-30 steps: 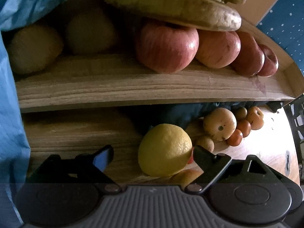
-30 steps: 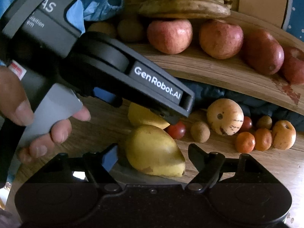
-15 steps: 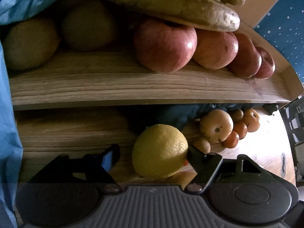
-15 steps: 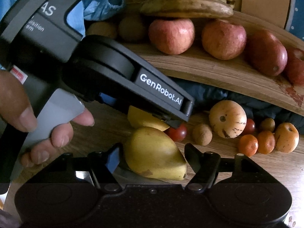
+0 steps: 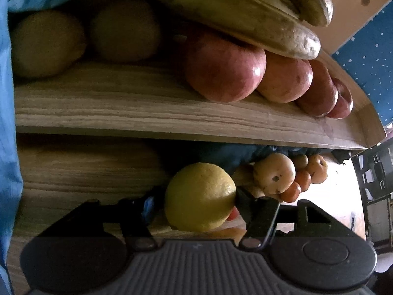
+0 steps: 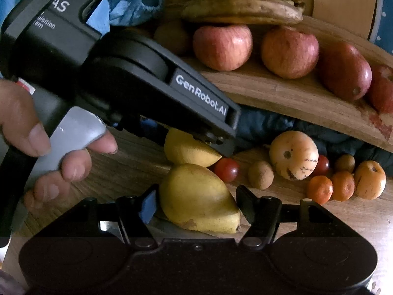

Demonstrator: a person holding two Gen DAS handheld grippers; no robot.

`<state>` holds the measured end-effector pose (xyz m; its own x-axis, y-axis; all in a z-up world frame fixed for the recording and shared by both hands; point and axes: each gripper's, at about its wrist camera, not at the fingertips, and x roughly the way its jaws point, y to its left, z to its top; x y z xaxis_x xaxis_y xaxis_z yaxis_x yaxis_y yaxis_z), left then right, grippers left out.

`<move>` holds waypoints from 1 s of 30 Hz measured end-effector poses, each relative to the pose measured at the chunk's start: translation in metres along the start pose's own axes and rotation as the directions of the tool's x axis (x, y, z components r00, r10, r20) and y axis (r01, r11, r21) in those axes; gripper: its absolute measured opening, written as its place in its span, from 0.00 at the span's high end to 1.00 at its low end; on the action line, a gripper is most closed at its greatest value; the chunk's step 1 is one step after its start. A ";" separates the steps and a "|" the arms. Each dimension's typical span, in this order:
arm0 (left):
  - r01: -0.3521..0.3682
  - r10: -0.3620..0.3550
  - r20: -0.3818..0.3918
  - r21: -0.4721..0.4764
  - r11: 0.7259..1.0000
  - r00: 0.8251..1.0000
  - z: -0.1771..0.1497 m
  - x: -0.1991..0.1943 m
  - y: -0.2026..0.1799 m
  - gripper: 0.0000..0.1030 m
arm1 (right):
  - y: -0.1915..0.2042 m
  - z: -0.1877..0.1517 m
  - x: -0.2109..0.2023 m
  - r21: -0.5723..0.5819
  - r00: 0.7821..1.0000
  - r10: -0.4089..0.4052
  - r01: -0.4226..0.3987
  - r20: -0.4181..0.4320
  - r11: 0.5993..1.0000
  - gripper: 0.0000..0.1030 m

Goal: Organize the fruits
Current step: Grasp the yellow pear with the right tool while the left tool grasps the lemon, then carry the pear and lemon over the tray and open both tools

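While both claws sit low over the desk [image 6: 331, 223], each has a fruit between its fingers. Left claw [image 5: 196, 200]: fingers closed against the lemon [image 5: 199, 196], pads touching both flanks, so it appears gripped. Right claw [image 6: 196, 205]: straddles the pear [image 6: 196, 198]; left pad touches or nearly touches, right finger shows a small gap, so not yet clamped, as far as I can judge.

Lemon and pear lie just beside each other on the desk, in front of the wooden shelf [image 5: 147, 113]. Shelf carries red apples [image 6: 222, 46], bananas [image 6: 245, 9] resting on top of them, and two dim yellow-green fruits [image 5: 46, 44] at the left end.

Risks, as judgement:
- Lemon is round and firm; a grip off its widest line could let it squirt out forward.
- Pear tapers toward the right finger; closing on the slope could push it sideways into the cherry tomato [image 6: 226, 170] and kiwi [image 6: 260, 175] close by.
- Left claw's body crosses directly above the pear in the right view; lifting both together could make the tools collide.
- Shelf edge overhangs close above; a steep lift could knock it, and the bananas look loosely perched.
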<state>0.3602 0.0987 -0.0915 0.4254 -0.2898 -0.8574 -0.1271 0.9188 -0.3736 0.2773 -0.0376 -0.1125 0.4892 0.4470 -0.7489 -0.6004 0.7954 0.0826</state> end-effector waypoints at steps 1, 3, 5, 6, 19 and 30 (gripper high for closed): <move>-0.003 0.003 0.000 0.002 1.000 1.000 0.001 0.001 -0.001 0.33 | 0.000 0.000 0.002 0.000 1.000 0.000 0.000 -0.005 1.000 0.32; -0.002 0.002 -0.003 -0.004 1.000 1.000 0.002 0.002 0.000 0.33 | -0.001 0.001 0.004 0.005 1.000 0.004 -0.004 -0.012 1.000 0.32; -0.001 0.000 -0.008 -0.009 1.000 1.000 0.002 0.003 -0.001 0.34 | -0.003 0.000 0.005 0.012 1.000 0.007 -0.007 -0.012 1.000 0.33; -0.001 0.001 -0.008 -0.007 1.000 1.000 0.001 0.004 -0.002 0.35 | -0.004 0.000 0.005 0.013 1.000 0.009 -0.009 -0.012 1.000 0.33; -0.011 0.013 0.032 -0.063 0.998 0.999 -0.006 -0.011 0.008 0.38 | -0.003 0.000 0.004 -0.006 1.000 0.004 -0.005 -0.004 1.000 0.37; -0.020 0.030 0.087 -0.108 0.994 0.996 -0.012 -0.035 0.015 0.38 | 0.006 -0.001 -0.004 -0.073 1.000 0.001 0.001 0.029 0.997 0.39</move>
<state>0.3328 0.1197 -0.0712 0.4980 -0.2380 -0.8339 -0.2314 0.8902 -0.3923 0.2707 -0.0347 -0.1098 0.5065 0.4594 -0.7297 -0.6445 0.7639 0.0337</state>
